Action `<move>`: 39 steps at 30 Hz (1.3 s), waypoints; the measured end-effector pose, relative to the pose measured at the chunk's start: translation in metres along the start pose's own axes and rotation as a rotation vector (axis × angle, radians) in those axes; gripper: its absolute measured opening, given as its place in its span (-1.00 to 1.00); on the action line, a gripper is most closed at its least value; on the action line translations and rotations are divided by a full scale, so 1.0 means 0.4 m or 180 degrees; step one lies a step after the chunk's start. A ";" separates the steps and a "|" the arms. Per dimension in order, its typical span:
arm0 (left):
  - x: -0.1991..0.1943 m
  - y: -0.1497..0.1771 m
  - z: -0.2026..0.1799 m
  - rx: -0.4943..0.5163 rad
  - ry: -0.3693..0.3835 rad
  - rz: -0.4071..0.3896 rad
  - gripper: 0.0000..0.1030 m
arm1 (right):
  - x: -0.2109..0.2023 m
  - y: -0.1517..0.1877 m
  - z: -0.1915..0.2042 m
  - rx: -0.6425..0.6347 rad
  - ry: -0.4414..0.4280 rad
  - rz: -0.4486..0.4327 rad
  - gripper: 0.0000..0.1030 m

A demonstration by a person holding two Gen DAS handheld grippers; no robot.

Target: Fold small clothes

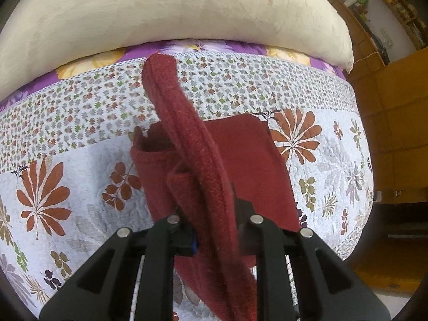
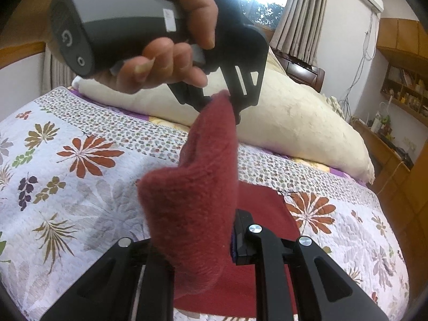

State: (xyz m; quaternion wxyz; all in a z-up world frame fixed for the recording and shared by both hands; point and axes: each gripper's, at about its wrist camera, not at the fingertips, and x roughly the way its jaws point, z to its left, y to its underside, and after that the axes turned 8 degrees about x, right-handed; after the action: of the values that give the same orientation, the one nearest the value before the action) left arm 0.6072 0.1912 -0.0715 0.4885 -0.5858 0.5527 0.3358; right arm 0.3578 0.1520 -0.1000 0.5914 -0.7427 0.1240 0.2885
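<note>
Red knitted cloth (image 2: 192, 203) hangs stretched between the two grippers above the bed (image 2: 80, 187), with its lower part resting flat on the flowered quilt (image 1: 67, 187). At the far end the left gripper (image 2: 227, 101), held in a person's hand (image 2: 165, 61), has its black fingers pinched together on the cloth's top corner, and in its own view a thick rolled edge of the cloth (image 1: 192, 144) runs up from between its fingers. Nearer, the right gripper (image 2: 214, 243) is closed on the cloth's bunched lower end, and a cream pillow (image 2: 294, 128) lies along the head of the bed behind.
</note>
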 end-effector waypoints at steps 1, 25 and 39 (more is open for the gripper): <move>0.008 -0.002 -0.008 0.0012 -0.0012 0.0016 -0.70 | 0.000 0.003 -0.003 0.0006 0.0001 0.0005 -0.69; 0.153 -0.044 -0.155 0.0205 -0.0255 0.0298 -0.70 | 0.035 0.068 -0.145 0.0363 -0.0046 0.0137 -0.69; 0.239 -0.061 -0.232 0.0291 -0.0449 0.0467 -0.70 | 0.055 0.113 -0.217 0.0589 -0.0084 0.0235 -0.69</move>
State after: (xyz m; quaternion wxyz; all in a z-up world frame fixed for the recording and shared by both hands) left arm 0.6329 0.0711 -0.1283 0.5265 -0.4957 0.5732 0.3854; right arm 0.3762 0.0608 -0.1373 0.6480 -0.6759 0.1696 0.3073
